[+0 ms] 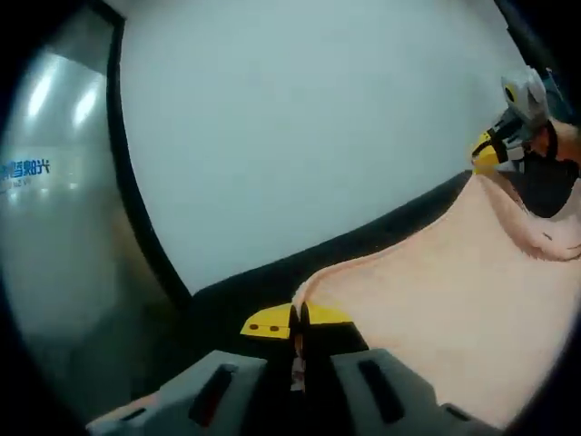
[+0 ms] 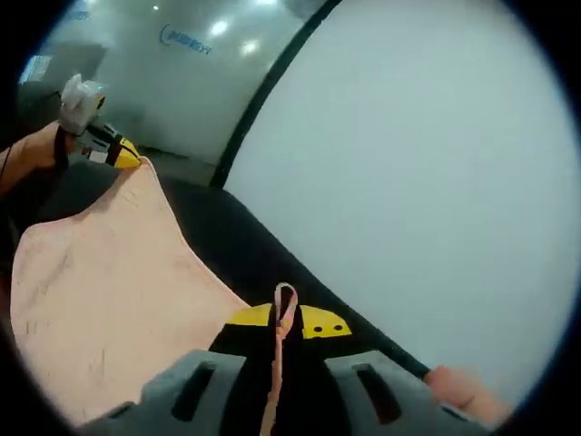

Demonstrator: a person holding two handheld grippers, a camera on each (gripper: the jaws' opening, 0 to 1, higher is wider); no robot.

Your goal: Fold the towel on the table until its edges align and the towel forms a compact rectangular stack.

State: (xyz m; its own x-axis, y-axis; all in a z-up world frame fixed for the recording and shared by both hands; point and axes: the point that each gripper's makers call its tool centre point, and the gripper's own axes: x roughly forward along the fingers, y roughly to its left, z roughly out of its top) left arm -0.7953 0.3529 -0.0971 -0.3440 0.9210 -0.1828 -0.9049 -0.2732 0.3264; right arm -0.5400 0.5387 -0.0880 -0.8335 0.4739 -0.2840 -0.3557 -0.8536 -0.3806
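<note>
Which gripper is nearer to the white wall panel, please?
Cannot tell: the left gripper and right gripper each pinch a corner of the towel, with the white wall panel beyond.

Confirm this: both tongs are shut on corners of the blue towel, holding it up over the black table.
Not quite: the towel is pale pink, not blue, as the left gripper view shows. The rest stands: the left tongs and the right tongs are each shut on a corner of it, over the black table.
</note>
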